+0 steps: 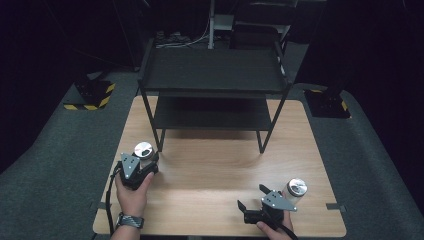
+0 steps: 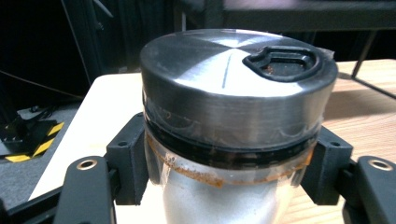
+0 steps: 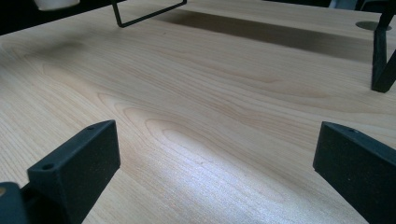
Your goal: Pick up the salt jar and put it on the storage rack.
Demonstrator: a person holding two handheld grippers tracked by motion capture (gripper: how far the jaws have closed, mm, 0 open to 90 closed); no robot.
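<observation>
A clear spice jar with a brushed-metal lid and brown residue under its rim sits between the jaws of my left gripper, which is shut on its glass body just below the lid, at the table's left side. A second jar with the same metal lid stands near the front right corner. My right gripper lies low on the table just left of that jar, pointing left. In the right gripper view my right gripper stands open over bare wood, with nothing between its pads.
A black two-tier metal rack stands on the far half of the wooden table, and its front legs come down mid-table. One rack leg is ahead of the right gripper. Grey floor surrounds the table.
</observation>
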